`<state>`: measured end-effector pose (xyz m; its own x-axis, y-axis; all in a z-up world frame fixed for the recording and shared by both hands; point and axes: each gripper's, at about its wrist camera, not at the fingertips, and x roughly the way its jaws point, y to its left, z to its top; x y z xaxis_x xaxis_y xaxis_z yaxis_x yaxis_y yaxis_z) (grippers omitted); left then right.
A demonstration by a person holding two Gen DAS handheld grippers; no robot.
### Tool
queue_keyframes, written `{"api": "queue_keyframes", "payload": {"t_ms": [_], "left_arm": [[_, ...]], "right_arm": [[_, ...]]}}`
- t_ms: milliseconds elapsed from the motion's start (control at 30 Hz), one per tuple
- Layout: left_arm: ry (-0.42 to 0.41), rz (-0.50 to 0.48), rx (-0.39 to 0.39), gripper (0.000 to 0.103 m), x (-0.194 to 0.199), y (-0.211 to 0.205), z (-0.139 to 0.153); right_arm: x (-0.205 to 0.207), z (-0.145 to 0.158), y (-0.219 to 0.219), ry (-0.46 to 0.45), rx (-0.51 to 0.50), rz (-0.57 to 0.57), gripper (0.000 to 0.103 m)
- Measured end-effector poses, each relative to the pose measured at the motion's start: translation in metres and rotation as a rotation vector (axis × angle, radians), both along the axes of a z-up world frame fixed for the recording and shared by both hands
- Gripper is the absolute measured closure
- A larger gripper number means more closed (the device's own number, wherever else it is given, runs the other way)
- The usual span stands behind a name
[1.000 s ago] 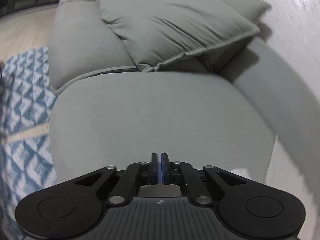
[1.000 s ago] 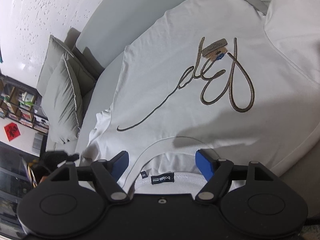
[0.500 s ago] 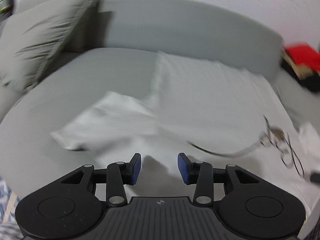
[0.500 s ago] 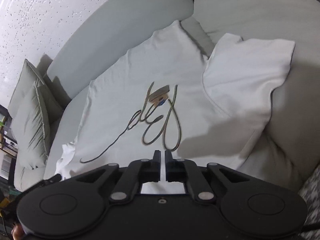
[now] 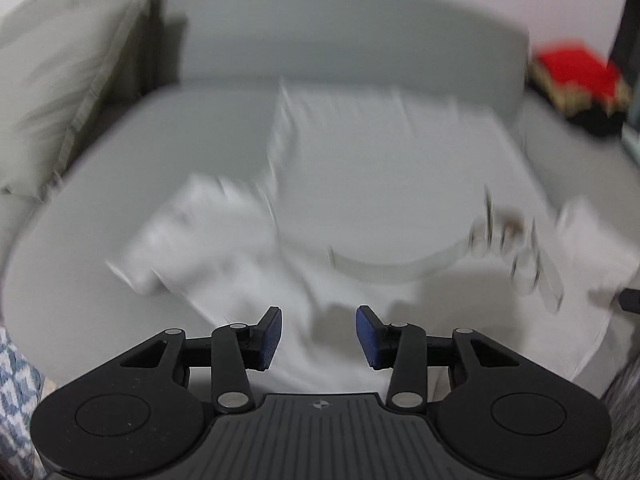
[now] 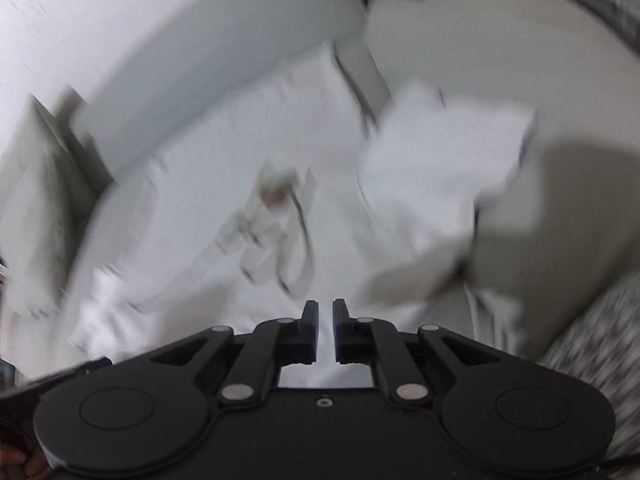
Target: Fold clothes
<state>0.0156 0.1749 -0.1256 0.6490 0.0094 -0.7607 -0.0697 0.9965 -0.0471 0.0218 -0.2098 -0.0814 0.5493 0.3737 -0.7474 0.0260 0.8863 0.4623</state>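
Grey sofa (image 5: 100, 208) carries the white T-shirt (image 5: 384, 184) spread flat, my left gripper (image 5: 319, 336) parted and empty above its near edge, my right gripper (image 6: 325, 330) opening off thin collar fabric, which may slip.

grey sofa (image 5: 352, 44) | white wall (image 6: 92, 12) | grey cushion (image 5: 52, 88) | patterned rug (image 5: 16, 380)
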Motion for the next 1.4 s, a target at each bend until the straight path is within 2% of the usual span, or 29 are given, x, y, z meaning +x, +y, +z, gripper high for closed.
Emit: {"api": "queue_keyframes", "payload": {"t_ms": [167, 267, 333, 400, 500, 533, 567, 600, 700, 800, 967, 1067, 1167, 1300, 1367, 1400], "left_arm": [[-0.208, 0.028, 0.008, 0.058, 0.003, 0.013, 0.075], [-0.259, 0.013, -0.014, 0.055, 0.022, 0.016, 0.091], [-0.258, 0.008, -0.027, 0.055, 0.041, 0.016, 0.089], [-0.232, 0.001, -0.034, 0.055, 0.064, 0.013, 0.071], [-0.142, 0.004, -0.019, 0.061, 0.101, 0.008, 0.024], [-0.112, 0.005, -0.014, 0.071, 0.113, 0.006, 0.008], [-0.088, 0.006, -0.015, 0.084, 0.122, 0.006, -0.008], [-0.064, 0.007, -0.017, 0.086, 0.132, 0.006, -0.024], [-0.043, 0.034, -0.028, 0.085, 0.153, 0.013, -0.063], [-0.014, 0.028, 0.023, 0.085, 0.178, 0.016, -0.087], [0.067, 0.039, 0.043, 0.083, 0.205, 0.023, -0.111], [0.077, 0.064, 0.009, 0.081, 0.204, 0.031, -0.111], [0.079, 0.077, -0.016, 0.078, 0.203, 0.036, -0.111], [0.078, 0.081, -0.008, 0.077, 0.203, 0.034, -0.112], [0.076, 0.083, 0.003, 0.076, 0.204, 0.033, -0.113], [0.076, 0.084, 0.01, 0.074, 0.204, 0.032, -0.113]], "right_arm": [[0.013, 0.088, -0.014, -0.203, 0.129, 0.029, 0.089], [0.03, 0.12, -0.019, -0.276, 0.196, 0.035, 0.084], [0.047, 0.125, -0.016, -0.297, 0.215, 0.038, 0.073], [0.067, 0.115, -0.014, -0.292, 0.209, 0.02, 0.061], [0.106, 0.07, -0.013, -0.218, 0.205, -0.024, 0.062], [0.118, 0.049, -0.014, -0.184, 0.196, -0.05, 0.063], [0.129, 0.028, -0.017, -0.15, 0.185, -0.078, 0.076], [0.139, 0.008, -0.02, -0.119, 0.17, -0.105, 0.093], [0.16, -0.041, -0.028, -0.065, 0.084, -0.18, 0.095], [0.172, -0.07, -0.028, -0.017, 0.016, -0.216, 0.094], [0.189, -0.082, -0.02, -0.019, -0.141, -0.149, 0.091], [0.2, -0.09, -0.024, 0.034, -0.107, -0.078, 0.085], [0.201, -0.093, -0.023, 0.022, -0.098, -0.025, 0.081], [0.198, -0.1, -0.007, -0.025, -0.197, 0.028, 0.086], [0.195, -0.101, 0.002, -0.061, -0.247, 0.048, 0.099], [0.192, -0.099, 0.006, -0.082, -0.276, 0.047, 0.1]]}}
